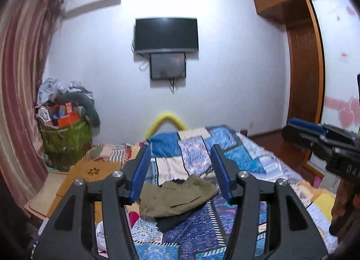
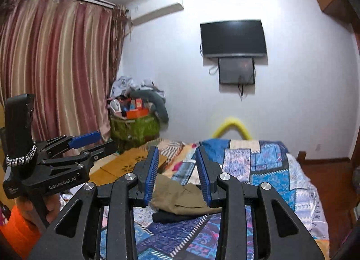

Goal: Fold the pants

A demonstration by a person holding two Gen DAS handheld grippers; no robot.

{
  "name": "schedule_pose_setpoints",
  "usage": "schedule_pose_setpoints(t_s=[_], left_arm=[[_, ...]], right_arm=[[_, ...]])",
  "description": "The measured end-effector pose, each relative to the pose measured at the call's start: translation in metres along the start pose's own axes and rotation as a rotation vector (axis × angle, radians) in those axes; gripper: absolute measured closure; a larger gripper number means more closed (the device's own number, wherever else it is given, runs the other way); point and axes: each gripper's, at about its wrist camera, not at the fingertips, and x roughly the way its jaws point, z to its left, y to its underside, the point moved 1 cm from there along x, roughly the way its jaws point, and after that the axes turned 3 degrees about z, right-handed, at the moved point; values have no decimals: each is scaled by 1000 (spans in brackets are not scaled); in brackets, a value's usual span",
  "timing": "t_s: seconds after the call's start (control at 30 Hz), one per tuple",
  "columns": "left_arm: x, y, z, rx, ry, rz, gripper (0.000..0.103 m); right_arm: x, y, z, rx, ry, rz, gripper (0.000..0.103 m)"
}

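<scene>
Folded olive pants [image 1: 180, 197] [image 2: 184, 197] lie on the patchwork quilt of the bed [image 1: 247, 154] [image 2: 270, 170], on top of a dark garment [image 1: 173, 221] [image 2: 171, 216]. My left gripper [image 1: 181, 147] [image 2: 105, 140] hangs in the air above and in front of the pile, open, with nothing between its blue pads. Beside it my right gripper [image 2: 176, 148] [image 1: 290, 125] is held level too, its jaws apart and empty. Neither gripper touches the cloth. A hand with an orange sleeve [image 2: 20, 221] holds the left gripper's handle.
A green basket [image 1: 67, 141] piled with boxes and clothes stands by the striped curtain [image 1: 20, 102]. A wooden board [image 1: 94, 170] lies at the bed's left edge. A yellow foam tube [image 1: 166, 120] arches at the bed's far end. A TV [image 1: 166, 35] hangs on the wall, with a wardrobe [image 1: 301, 69] to its right.
</scene>
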Motion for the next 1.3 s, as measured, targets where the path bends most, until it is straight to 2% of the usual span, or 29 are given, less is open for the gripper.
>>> schedule_pose_setpoints(t_s=[0.03, 0.1, 0.13, 0.2, 0.23, 0.3, 0.47, 0.87, 1.3], left_arm=[[-9, 0, -1, -7, -4, -15, 40], [-25, 0, -3, -13, -13, -41, 30], [-31, 1, -4, -12, -16, -50, 23], [-40, 2, -6, -7, -20, -59, 16], [-42, 3, -6, -6, -18, -60, 14], [-46, 4, -9, -1, -13, -57, 11], [-52, 8, -17, 13, -20, -66, 3], [-51, 11, -22, 7, 11, -56, 2], [-48, 13, -19, 3, 11, -55, 0]], right_arm=[[-5, 0, 3, -7, 7, -8, 64], [-15, 2, 7, -3, 22, -34, 47], [-17, 2, 7, 1, 26, -41, 43], [-22, 4, 5, 16, 39, -56, 34], [-25, 5, 4, 25, 42, -62, 31], [-27, 5, 1, 44, 51, -73, 17], [-37, 8, -2, 66, 92, -89, 0], [-45, 16, -2, 54, 117, -72, 0], [-50, 19, 0, 53, 123, -69, 0]])
